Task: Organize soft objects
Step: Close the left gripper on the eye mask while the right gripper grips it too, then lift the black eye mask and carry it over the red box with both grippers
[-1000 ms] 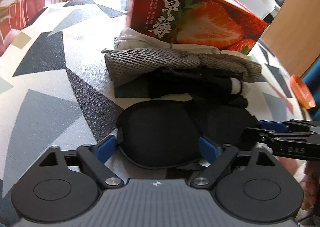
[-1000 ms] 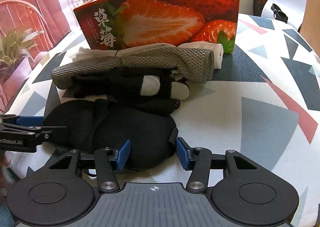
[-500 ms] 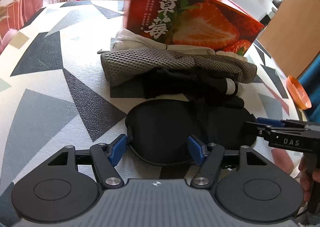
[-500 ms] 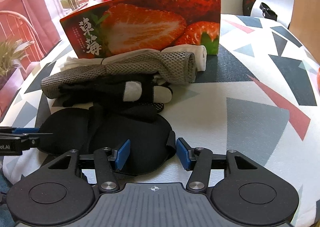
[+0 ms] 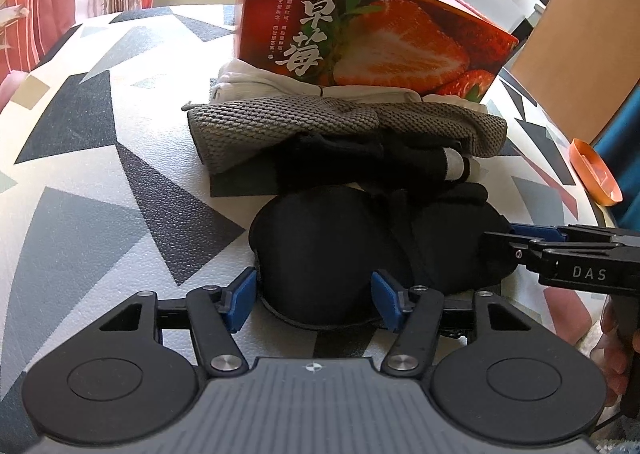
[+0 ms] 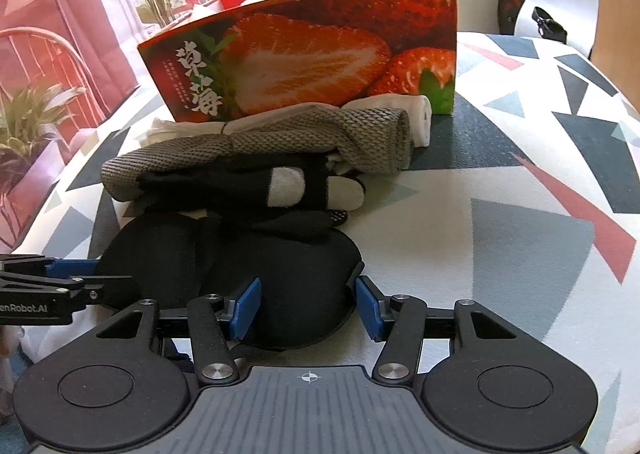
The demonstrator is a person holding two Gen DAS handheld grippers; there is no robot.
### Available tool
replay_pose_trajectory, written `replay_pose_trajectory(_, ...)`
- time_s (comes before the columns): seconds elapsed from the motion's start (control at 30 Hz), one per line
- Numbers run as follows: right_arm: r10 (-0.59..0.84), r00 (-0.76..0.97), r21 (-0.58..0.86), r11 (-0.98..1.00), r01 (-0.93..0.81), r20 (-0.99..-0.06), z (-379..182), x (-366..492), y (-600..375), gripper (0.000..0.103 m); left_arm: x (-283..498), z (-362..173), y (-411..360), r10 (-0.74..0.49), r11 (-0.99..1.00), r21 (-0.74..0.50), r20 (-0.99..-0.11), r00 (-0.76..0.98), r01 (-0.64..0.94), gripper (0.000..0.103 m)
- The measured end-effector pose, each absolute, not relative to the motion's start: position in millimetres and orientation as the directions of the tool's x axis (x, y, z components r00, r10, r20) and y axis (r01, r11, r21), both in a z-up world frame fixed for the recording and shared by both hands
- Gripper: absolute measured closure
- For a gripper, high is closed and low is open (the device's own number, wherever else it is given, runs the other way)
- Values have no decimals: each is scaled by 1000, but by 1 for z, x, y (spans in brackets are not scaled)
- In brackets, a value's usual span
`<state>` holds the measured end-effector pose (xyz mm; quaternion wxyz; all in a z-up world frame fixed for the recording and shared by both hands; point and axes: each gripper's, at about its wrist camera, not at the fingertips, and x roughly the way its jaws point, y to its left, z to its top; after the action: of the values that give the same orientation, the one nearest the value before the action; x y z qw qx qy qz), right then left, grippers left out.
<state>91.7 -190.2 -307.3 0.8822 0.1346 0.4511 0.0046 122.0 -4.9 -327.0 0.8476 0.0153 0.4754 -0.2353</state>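
The black eye mask (image 5: 332, 254) is lying on the patterned tablecloth (image 5: 100, 173), nearest of the pile in front of the strawberry box (image 5: 360, 33), well apart from it w/ the other fabrics between.

Left gripper (image 5: 314, 300) is closing: its blue pads are bracketing the mask's left lobe, looking like they're just touching its edges, not squeezing yet. Right gripper (image 6: 306, 308) is sitting part-spread around the right lobe, pads at or near its sides; can't tell if they're pressing.

Handling, as I'm judging it: the mask looks light, padded, soft, so it's probably folding or sagging when lifted by one end. Matte fabric, so likely not slippery, not fragile. Best hold seems each lobe's near edge, both sides together, pinching thru the padding rather than the thin strap.

Count, going from the box toward the mask:
- white cloth/socks (image 6: 420, 117), touching the box: 1 bundle visible, maybe more
- grey knit cloth (image 5: 320, 121): 1
- black-and-white gloves (image 6: 288, 187): looks like 2, overlapping, not sure
- eye mask: 1
- box: 1
- orange dish (image 5: 596, 169), far off to the box's right at the table edge: 1
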Motion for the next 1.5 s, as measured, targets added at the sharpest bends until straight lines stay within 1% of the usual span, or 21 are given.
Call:
replay_pose_trajectory(0.37, 172, 650, 306, 947, 98, -740, -299, 93, -193, 58, 119, -327, -7, -381, 888, -189, -813, 439, 420, 39)
replay_pose_trajectory(0.53, 153, 651, 271, 959, 84, -743, -301, 91, -192, 69, 120, -327, -4, -391, 889, -208, -809, 439, 408, 39)
replay_pose_trajectory(0.6, 151, 655, 268, 960, 82, -741, -300, 90, -193, 72, 121, -327, -1, -386, 895, -211, -809, 444, 394, 47)
replay_pose_trajectory(0.73, 145, 668, 245, 968, 57, -730, -294, 87, -189, 75, 120, -324, 3, -377, 905, -213, -805, 459, 369, 55)
replay_pose_trajectory(0.83, 163, 676, 252, 967, 36, -719, -290, 84, -189, 78, 118, -318, 6, -379, 907, -213, -790, 482, 364, 63)
replay_pose_trajectory(0.87, 170, 678, 256, 966, 29, -716, -288, 83, -188, 79, 117, -316, 6, -380, 906, -211, -784, 490, 366, 73)
replay_pose_trajectory(0.9, 183, 677, 267, 964, 20, -713, -286, 82, -189, 82, 116, -314, 7, -386, 904, -213, -779, 495, 370, 77)
replay_pose_trajectory(0.97, 225, 677, 333, 942, 31, -701, -283, 81, -194, 85, 113, -308, 7, -401, 899, -221, -765, 504, 378, 80)
replay_pose_trajectory(1.03, 253, 679, 397, 916, 62, -689, -282, 80, -203, 91, 111, -304, 8, -409, 897, -227, -753, 516, 380, 80)
replay_pose_trajectory(1.1, 263, 686, 427, 901, 78, -679, -279, 76, -210, 92, 110, -300, 10, -417, 896, -237, -741, 526, 377, 80)
replay_pose_trajectory(1.27, 270, 724, 446, 893, 57, -634, -264, 69, -214, 94, 102, -285, 12, -450, 884, -258, -698, 557, 390, 82)
replay_pose_trajectory(1.5, 271, 774, 420, 907, -7, -573, -228, 76, -212, 94, 103, -255, 13, -477, 873, -262, -636, 607, 411, 82)
